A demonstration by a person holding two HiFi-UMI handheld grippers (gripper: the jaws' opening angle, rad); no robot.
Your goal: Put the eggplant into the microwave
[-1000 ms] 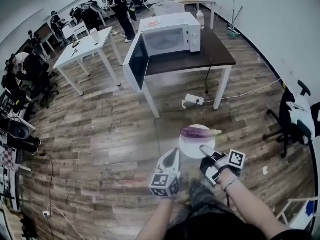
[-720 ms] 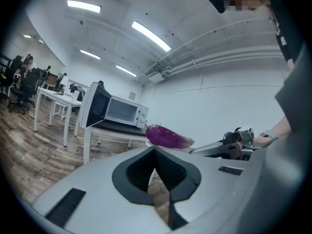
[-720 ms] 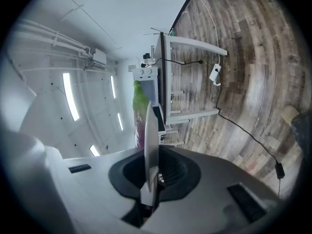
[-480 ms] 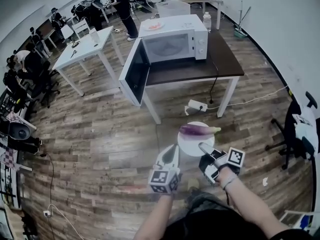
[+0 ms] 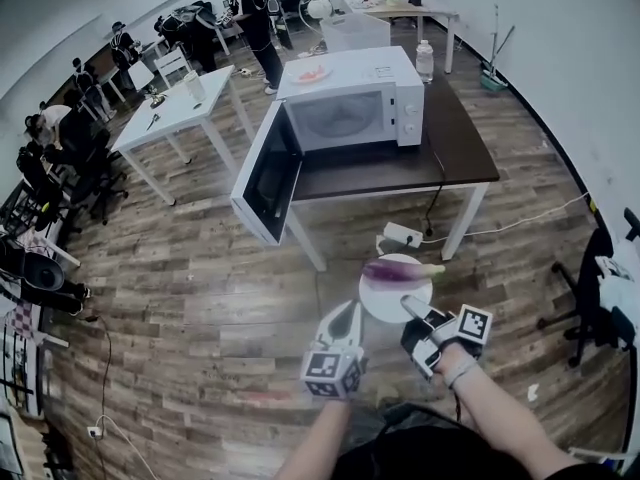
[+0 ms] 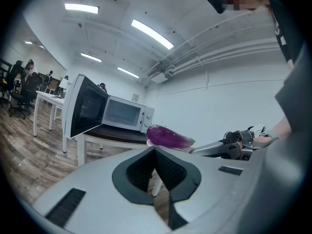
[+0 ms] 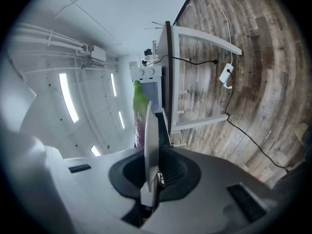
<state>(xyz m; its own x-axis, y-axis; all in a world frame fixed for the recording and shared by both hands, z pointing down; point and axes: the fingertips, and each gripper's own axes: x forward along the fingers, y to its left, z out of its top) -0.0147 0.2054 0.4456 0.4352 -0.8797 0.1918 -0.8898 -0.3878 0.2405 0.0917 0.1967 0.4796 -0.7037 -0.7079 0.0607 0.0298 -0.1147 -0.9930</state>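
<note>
1. the left gripper (image 5: 346,316) is nearest, at the bottom of the head view. its fingers are pressed together with nothing between them. the cube (image 5: 330,371) at its back carries black-and-white square markers, not words.
2. just to its right, the right gripper (image 5: 410,306) has its fingers clamped on the near rim of a white plate (image 5: 392,298). its own view shows the plate edge-on between them. its marker cube (image 5: 472,321) shows the same kind of square pattern.
3. the eggplant (image 5: 398,270) lies crosswise on the far part of the plate, purple body to the left and green stem end to the right. the plate is held in the air over the wood-plank floor (image 5: 200,298).
4. beyond the plate, a white power strip (image 5: 404,234) lies on the floor with its cable, near a leg of the dark brown surface (image 5: 455,138).
5. on that surface stands the white microwave (image 5: 352,108), well apart from the eggplant. its door (image 5: 265,173) is swung wide open to the left. any print on its control panel is too small to read.
6. on top of the microwave sits a small plate with something orange (image 5: 310,72), and a clear bottle (image 5: 425,60) stands on the surface behind it.
7. farther back are white tables (image 5: 175,108) and several people, some seated and some standing.
</note>
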